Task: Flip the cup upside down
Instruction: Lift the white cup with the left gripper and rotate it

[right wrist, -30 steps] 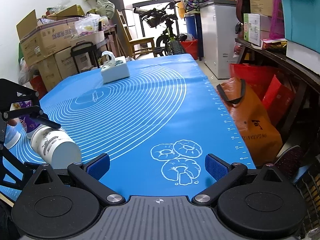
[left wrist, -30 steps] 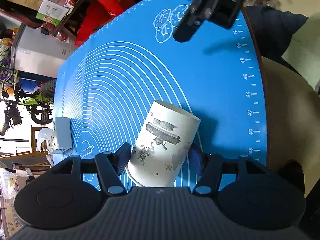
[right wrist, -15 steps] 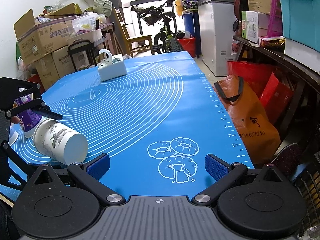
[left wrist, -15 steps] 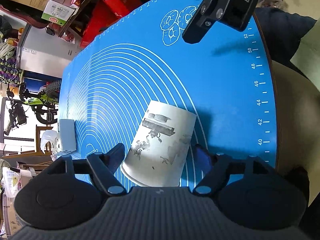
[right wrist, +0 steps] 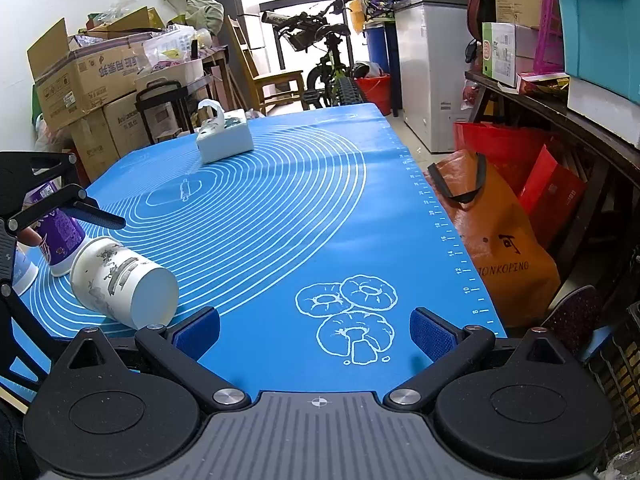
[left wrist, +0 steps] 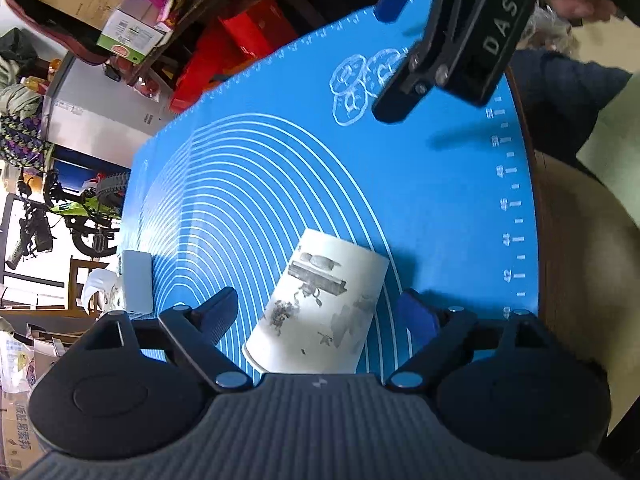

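A white paper cup (left wrist: 320, 304) with grey ink drawings lies on its side on the blue mat (left wrist: 280, 168). It also shows in the right wrist view (right wrist: 124, 284), closed bottom toward that camera. My left gripper (left wrist: 320, 312) is open, its fingers on either side of the cup with gaps to both pads. My right gripper (right wrist: 316, 330) is open and empty over the mat's doughnut drawings (right wrist: 348, 312), to the right of the cup. Its body shows in the left wrist view (left wrist: 460, 40).
A purple cup (right wrist: 58, 236) stands upside down just behind the white cup. A white box (right wrist: 224, 140) sits at the mat's far side. The table edge (left wrist: 536, 240) runs along the mat's ruler side. Boxes, a bicycle and shelves surround the table.
My left gripper has opened and let go of the cup, which now lies on the mat. The right gripper has shifted slightly forward over the mat.
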The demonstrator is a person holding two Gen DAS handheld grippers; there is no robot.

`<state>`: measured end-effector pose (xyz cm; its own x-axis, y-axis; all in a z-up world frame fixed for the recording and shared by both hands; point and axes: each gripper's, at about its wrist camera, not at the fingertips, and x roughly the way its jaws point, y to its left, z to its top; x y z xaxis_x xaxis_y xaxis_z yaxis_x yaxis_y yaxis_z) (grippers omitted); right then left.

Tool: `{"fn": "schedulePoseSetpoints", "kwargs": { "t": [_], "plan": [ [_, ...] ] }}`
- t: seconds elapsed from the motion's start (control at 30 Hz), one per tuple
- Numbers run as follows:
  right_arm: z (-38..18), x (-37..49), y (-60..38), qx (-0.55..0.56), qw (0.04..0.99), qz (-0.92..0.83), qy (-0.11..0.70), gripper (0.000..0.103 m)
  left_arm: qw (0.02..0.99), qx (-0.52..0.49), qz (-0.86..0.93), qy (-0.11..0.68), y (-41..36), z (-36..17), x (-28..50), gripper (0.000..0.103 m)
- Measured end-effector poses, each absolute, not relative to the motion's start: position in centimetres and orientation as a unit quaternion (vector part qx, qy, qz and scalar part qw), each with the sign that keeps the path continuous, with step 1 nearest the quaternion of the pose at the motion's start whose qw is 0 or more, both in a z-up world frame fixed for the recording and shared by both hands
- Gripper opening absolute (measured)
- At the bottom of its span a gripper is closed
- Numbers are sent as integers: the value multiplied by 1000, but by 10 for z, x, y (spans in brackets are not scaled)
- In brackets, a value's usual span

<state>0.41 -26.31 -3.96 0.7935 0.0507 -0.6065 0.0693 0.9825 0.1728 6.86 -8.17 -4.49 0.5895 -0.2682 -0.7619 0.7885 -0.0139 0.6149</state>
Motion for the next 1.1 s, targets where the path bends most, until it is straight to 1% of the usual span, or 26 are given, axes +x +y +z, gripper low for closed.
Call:
{"fn": "schedulePoseSetpoints", "kwargs": {
  "t": [0.23,0.53,0.7,1.1],
  "plan": [
    [-37,1,-263,111,939,-3,325,101,705,555,-390,208,-74,-32,64,87],
    [-28,-1,-244,107,939,12,326,101,773,484,-354,205,-51,-21,62,88],
    [-26,-1,-238,109,938,12,330,101,789,468,-341,205,-42,-20,59,88],
    [-24,3,-230,202,910,13,363,101,814,432,-322,215,-15,-21,64,88]
  ]
}}
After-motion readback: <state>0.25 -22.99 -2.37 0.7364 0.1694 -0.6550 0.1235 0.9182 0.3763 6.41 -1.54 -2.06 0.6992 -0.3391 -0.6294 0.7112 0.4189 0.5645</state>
